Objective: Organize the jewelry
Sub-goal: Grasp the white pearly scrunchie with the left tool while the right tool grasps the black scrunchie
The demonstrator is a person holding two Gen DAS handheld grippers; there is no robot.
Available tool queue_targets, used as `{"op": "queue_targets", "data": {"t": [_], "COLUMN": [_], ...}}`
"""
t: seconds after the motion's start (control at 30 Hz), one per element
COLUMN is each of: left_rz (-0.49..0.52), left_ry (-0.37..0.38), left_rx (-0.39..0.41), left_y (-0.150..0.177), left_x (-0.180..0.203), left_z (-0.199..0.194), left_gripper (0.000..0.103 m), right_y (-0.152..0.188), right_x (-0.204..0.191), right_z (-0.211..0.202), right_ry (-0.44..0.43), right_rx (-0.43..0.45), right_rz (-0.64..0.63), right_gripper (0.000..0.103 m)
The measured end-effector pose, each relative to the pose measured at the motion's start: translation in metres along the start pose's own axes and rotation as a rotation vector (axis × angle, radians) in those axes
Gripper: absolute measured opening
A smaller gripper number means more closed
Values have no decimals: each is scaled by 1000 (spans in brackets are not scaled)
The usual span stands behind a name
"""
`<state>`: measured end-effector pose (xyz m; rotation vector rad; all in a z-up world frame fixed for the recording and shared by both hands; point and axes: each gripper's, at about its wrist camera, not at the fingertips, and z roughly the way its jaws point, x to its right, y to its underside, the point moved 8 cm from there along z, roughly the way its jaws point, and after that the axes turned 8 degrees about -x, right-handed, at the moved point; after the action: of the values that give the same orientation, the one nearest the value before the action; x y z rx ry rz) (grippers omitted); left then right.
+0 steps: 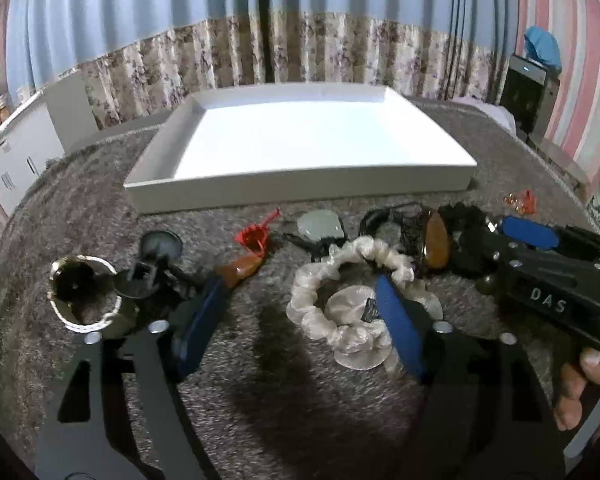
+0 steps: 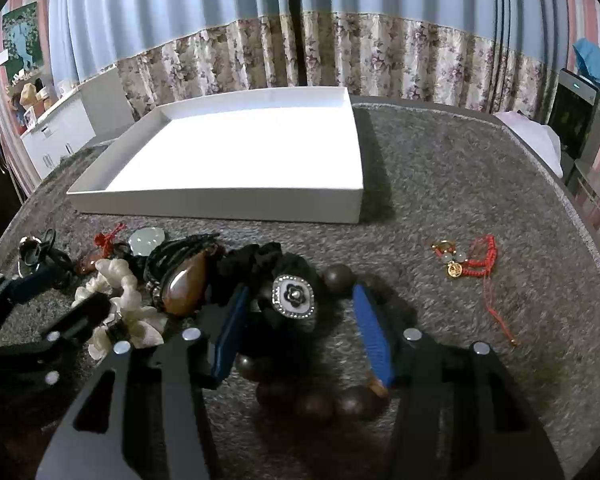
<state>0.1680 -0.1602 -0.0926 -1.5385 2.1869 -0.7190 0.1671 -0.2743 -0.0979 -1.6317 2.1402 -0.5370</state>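
Note:
My left gripper [image 1: 300,320] is open, low over the grey fuzzy table cover. Its right pad [image 1: 400,328] lies across a white scrunchie [image 1: 332,276]; its left pad stands clear of it. In the right wrist view my right gripper [image 2: 300,332] straddles a black scrunchie with a black-and-white flower brooch [image 2: 294,296] and a dark wooden bead bracelet [image 2: 316,404]. A gap shows beside its right pad, so it reads as open. An empty white tray [image 1: 300,196] [image 2: 220,208] sits behind the jewelry.
An amber teardrop pendant [image 2: 184,288] on black cord lies between the scrunchies. A pale jade piece [image 1: 320,226], a red knot [image 1: 256,236] and a pearl-rimmed round piece [image 1: 84,296] lie left. A red cord bracelet with a gold coin [image 2: 472,260] lies right.

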Motion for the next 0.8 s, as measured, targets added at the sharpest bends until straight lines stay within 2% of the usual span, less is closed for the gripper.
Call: {"op": "queue_targets", "data": {"t": [0.07, 0.13, 0.2, 0.23, 0.3, 0.37, 0.43, 0.47, 0.53, 0.8], "left_rz": [-6, -14, -20, -17, -14, -13, -13, -11, -7, -22], "left_ry": [-1, 11, 27, 39, 43, 47, 52, 57, 78, 89], "left_rx": [-18, -48, -74, -81, -83, -81, -74, -73, -65, -14], "left_y": [0, 0, 1, 1, 1, 1, 2, 2, 1, -1], "left_x": [-1, 0, 0, 2, 3, 4, 5, 6, 8, 3], "left_z": [4, 11, 18, 21, 25, 27, 25, 25, 22, -3], "left_gripper": [65, 51, 44, 41, 38, 32, 17, 13, 11, 7], "right_y": [0, -1, -1, 0, 0, 0, 1, 1, 3, 2], "right_x": [-1, -4, -6, -8, -12, -13, -13, -13, -12, -6], "right_z": [1, 2, 3, 3, 3, 2, 0, -1, -3, -32], "right_ry": [-9, -14, -20, -29, -36, -48, -54, -59, -86, -79], "right_rx": [-3, -5, -5, -7, -4, 1, 4, 6, 10, 75], "right_rz": [-3, -11, -14, -17, -30, -32, -30, -28, -14, 1], "right_gripper": [48, 44, 38, 32, 29, 20, 18, 18, 18, 15]}}
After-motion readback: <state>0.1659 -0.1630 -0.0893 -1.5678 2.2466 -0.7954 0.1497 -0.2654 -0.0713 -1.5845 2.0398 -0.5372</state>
